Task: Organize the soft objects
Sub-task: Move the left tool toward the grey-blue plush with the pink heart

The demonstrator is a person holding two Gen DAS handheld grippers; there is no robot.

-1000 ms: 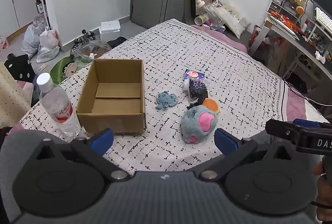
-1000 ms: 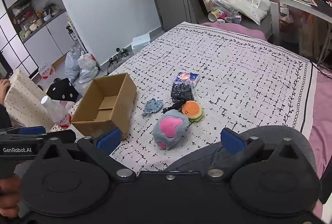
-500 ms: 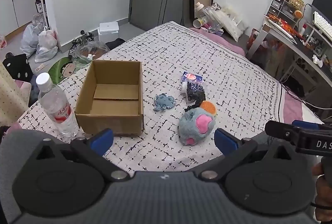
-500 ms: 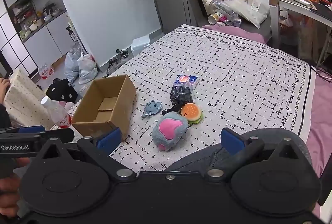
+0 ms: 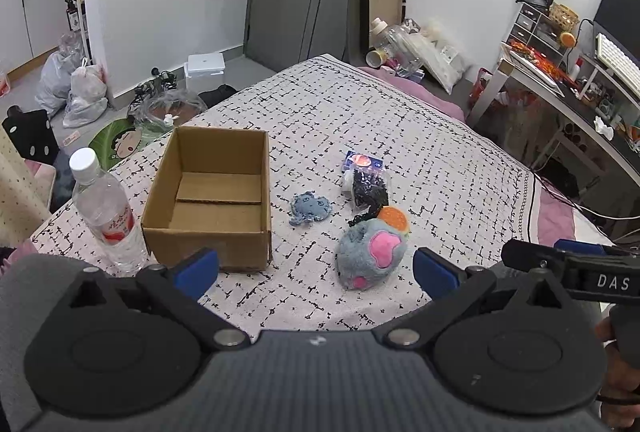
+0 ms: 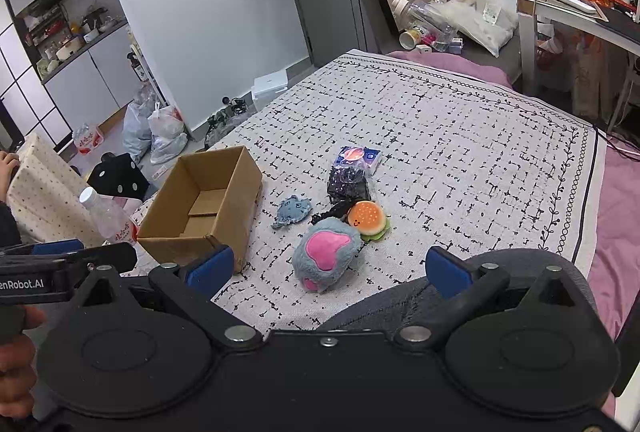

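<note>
An open, empty cardboard box [image 5: 216, 199] [image 6: 204, 209] stands on the patterned bedspread. To its right lie a small blue flat plush [image 5: 309, 208] [image 6: 292, 211], a grey paw plush with pink pads [image 5: 370, 256] [image 6: 324, 254], an orange burger plush [image 5: 394, 218] [image 6: 366, 220], a black packet [image 5: 368, 187] [image 6: 348, 183] and a blue tissue pack [image 5: 362, 161] [image 6: 358, 156]. My left gripper [image 5: 316, 268] is open and empty, hovering near the bed's front edge. My right gripper [image 6: 328, 270] is open and empty, just before the paw plush.
A clear water bottle [image 5: 108, 211] [image 6: 110, 218] stands left of the box. The bedspread [image 5: 440, 151] extends far back. Bags and clutter lie on the floor at left; a desk [image 5: 560, 91] stands at right. Each gripper shows at the edge of the other's view.
Both grippers have drawn back and tilted a little, so the box and toys sit slightly farther off in both views. Nothing on the bed has moved.
</note>
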